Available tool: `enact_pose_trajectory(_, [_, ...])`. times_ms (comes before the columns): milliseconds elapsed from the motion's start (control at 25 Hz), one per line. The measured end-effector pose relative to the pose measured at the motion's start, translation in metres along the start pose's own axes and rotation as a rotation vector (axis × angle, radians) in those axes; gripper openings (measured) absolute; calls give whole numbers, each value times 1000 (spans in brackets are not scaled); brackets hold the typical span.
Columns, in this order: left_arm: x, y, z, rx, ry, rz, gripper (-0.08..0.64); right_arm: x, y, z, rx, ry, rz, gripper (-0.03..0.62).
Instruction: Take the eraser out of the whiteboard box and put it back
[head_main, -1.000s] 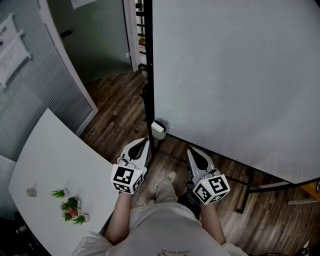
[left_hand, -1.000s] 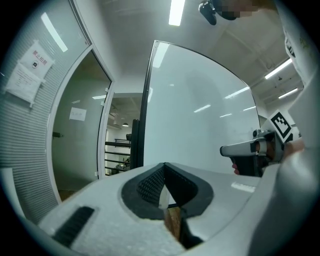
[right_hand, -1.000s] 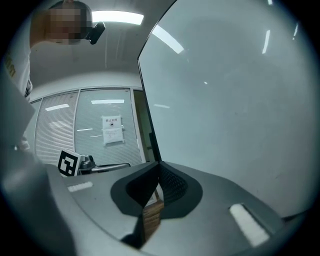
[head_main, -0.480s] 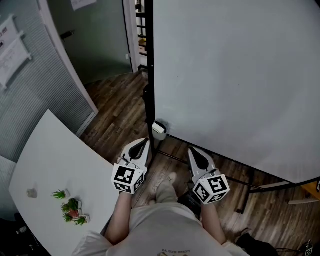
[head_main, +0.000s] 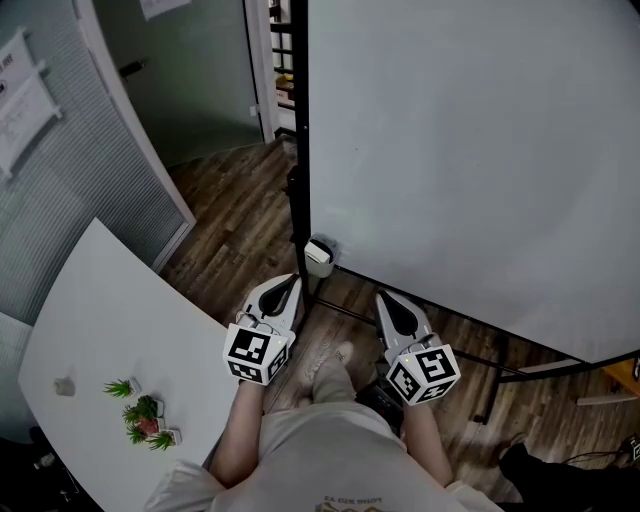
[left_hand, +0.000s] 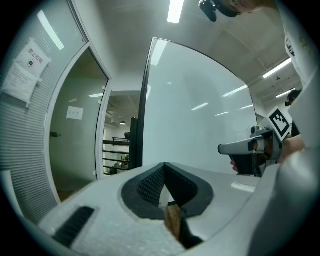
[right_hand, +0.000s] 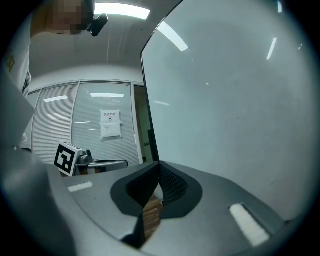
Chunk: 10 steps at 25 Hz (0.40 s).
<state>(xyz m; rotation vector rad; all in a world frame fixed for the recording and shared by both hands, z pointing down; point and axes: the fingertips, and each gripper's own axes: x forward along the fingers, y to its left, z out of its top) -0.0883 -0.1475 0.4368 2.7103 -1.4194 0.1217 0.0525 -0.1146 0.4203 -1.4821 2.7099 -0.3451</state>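
A small white whiteboard box (head_main: 318, 257) hangs at the lower left corner of the big whiteboard (head_main: 470, 150). I cannot make out the eraser in it. My left gripper (head_main: 291, 283) is held in front of the person's body, just below and left of the box, jaws shut and empty. My right gripper (head_main: 385, 299) sits beside it, further right under the board's lower edge, also shut and empty. In the left gripper view the shut jaws of the left gripper (left_hand: 164, 169) point level at the board, with the right gripper (left_hand: 239, 148) off to the side. The right gripper (right_hand: 159, 170) faces the board too.
A white table (head_main: 110, 310) with small green plants (head_main: 140, 412) stands at the left. The black frame post (head_main: 298, 150) and stand legs (head_main: 500, 365) of the board rest on the wooden floor. A glass partition and doorway lie at the far left.
Both grippers have stayed where they were, shut. A dark shape has come further into view on the floor at the bottom right.
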Motion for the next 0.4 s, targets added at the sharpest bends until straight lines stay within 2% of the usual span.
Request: enact_pose_trajectory(400, [-1, 5, 0, -5, 2, -4, -2, 4, 4, -2, -9, 14, 3, 12])
